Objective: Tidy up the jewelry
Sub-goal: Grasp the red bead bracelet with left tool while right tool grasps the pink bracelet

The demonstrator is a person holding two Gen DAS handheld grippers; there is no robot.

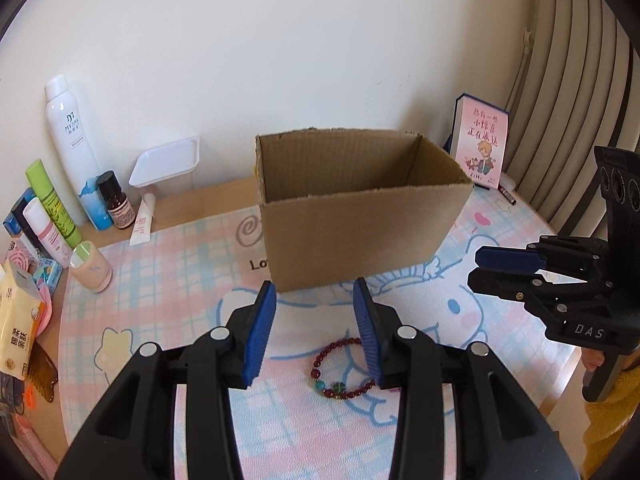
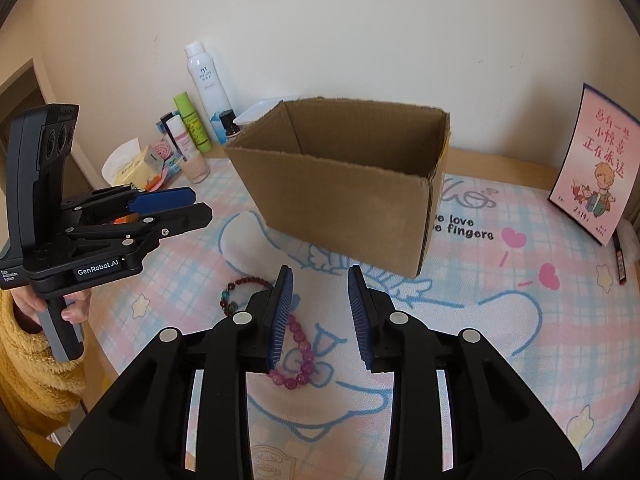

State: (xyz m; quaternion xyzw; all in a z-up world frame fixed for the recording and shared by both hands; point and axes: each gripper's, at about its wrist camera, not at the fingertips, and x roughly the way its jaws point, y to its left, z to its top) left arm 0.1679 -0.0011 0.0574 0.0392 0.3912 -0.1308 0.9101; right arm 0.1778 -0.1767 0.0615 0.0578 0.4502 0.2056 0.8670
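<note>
Bracelets: two on the mat (image 2: pixel 500 320), both lying flat in front of the box (image 2: pixel 340 196), neither in it.

Dark red bracelet (image 1: pixel 340 368): lies under the left gripper (image 1: pixel 316 300), below and just short of the fingertips, offset toward its right finger (image 1: pixel 370 332), which covers part of the loop in the left wrist view. The loop is roughly round with no useful long axis, so any chord across the bead string will do. The green and teal beads sit on the near edge.

Pink bracelet (image 2: pixel 300 352): under the right gripper (image 2: pixel 320 284), offset toward its left finger (image 2: pixel 280 320), which hides part of the loop. What shows runs lengthwise along the finger, so I judge the string lies near-parallel to the pads, a poor line for a pinch.

Fingers: both pairs part open, a moderate gap, nothing between the pads. No contact with either bracelet that I can see.

Nearness: each gripper hangs over its own bracelet. From the right wrist view the dark red one (image 2: pixel 236 292) sits between the two grippers, nearer the left one (image 2: pixel 196 208).

Judgement: the next move is a descent plus a small sideways correction, left gripper toward its right, right gripper toward its left, so a bead strand ends up between the pads. The box mouth is open, just beyond both.
</note>
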